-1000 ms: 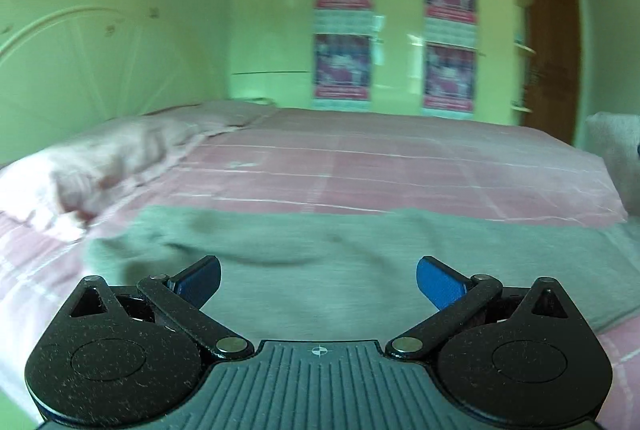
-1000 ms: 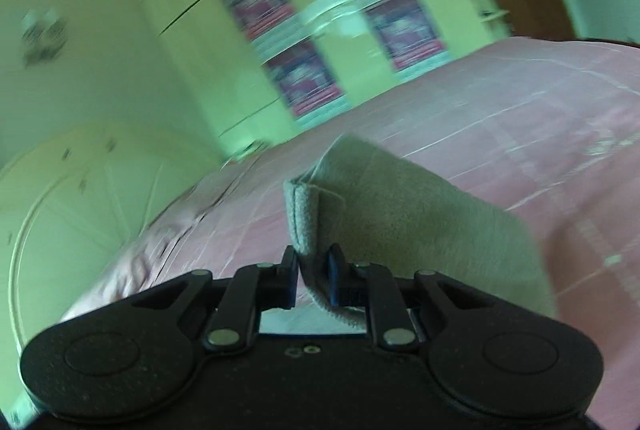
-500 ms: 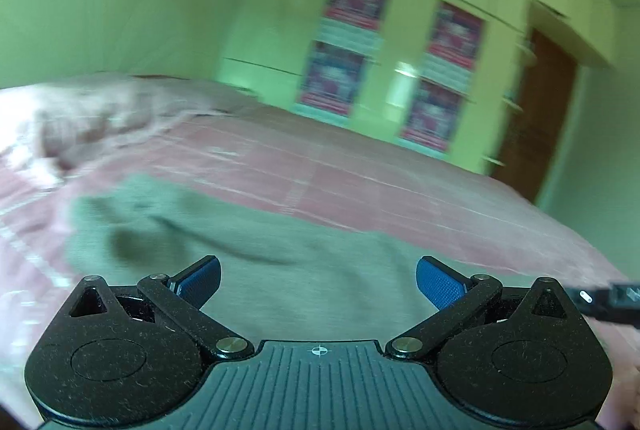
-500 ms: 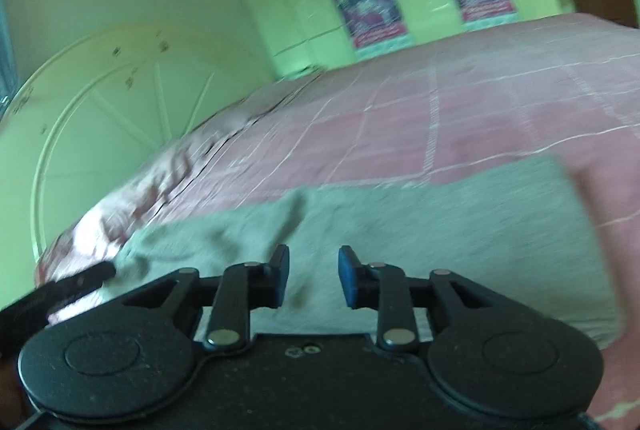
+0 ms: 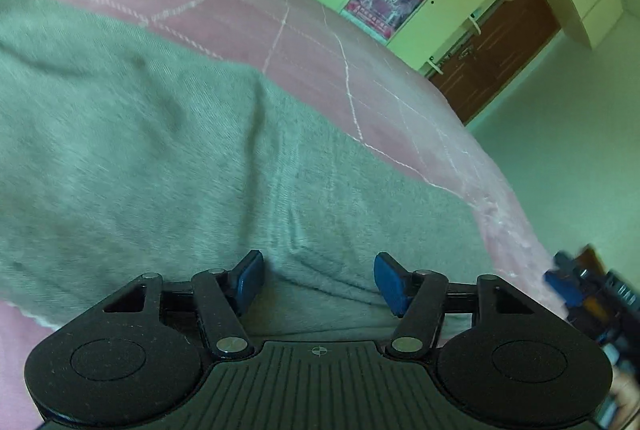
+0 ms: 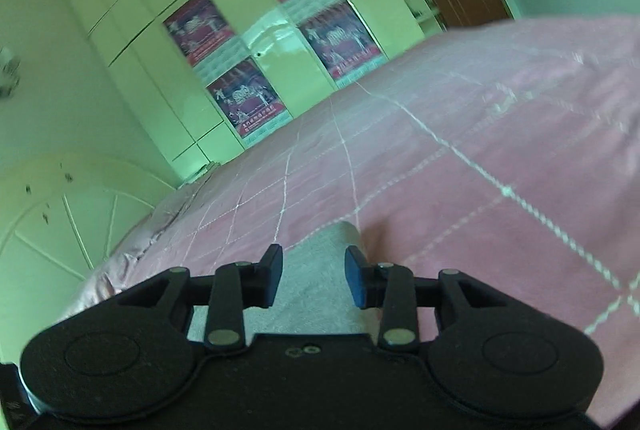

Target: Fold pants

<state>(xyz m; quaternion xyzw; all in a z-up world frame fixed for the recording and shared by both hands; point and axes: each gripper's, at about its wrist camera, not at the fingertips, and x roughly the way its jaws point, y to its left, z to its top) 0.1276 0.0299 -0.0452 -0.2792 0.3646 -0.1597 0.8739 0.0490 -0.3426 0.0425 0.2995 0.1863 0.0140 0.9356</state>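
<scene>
**Both grippers open above the pants**

The left gripper [image 5: 318, 280] tilts low over the grey pants [image 5: 160, 158], jaws spread wide, gripping nothing. The pants lie flat across the pink bed [image 5: 320, 42], filling the view from 9 to 3 o'clock. The right gripper [image 6: 314, 276] hovers at a pants corner [image 6: 320, 270], jaws partly apart, empty, cloth beneath them.

Each tool [image 5: 318, 284] [image 6: 314, 278] is black plastic with blue finger pads and silver pivot screws.
</scene>
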